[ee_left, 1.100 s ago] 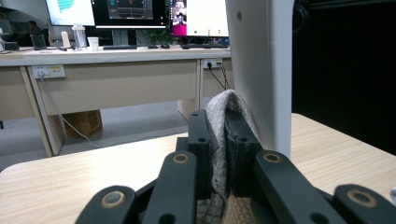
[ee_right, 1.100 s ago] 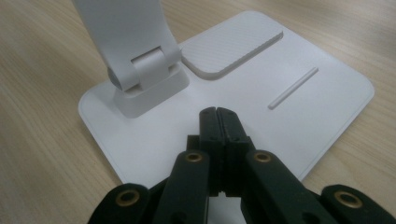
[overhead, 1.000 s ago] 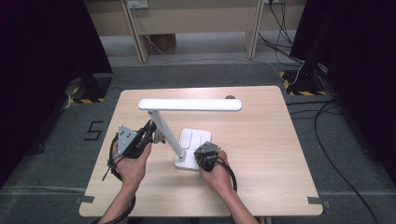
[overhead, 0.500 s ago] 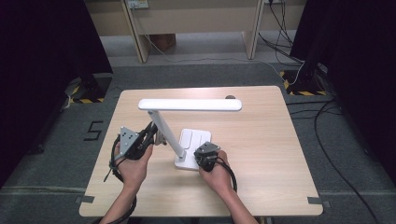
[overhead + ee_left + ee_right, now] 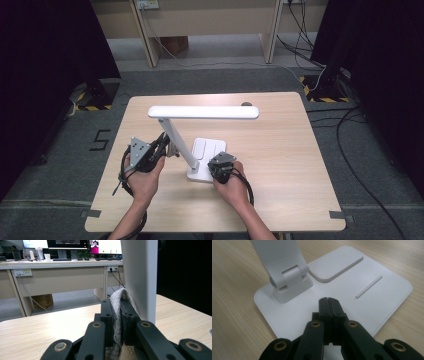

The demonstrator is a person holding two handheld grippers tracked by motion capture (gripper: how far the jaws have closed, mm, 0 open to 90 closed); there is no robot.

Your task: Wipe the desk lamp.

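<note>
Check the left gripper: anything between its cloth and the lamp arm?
Nothing visible. The left gripper is shut on the cloth, which lies right against the white lamp arm. The right gripper rests shut on the lamp base.

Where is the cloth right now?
In the left gripper view the cloth is pinched between the left tongs, right against the white lamp arm; in the high view that is left of the lamp base.

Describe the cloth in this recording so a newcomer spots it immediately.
On the wooden table stands a white desk lamp. Against its slanted arm, the left hand-held gripper is shut on a grey-white woven cloth, the one soft, textured thing among hard white plastic and black jaws.
</note>
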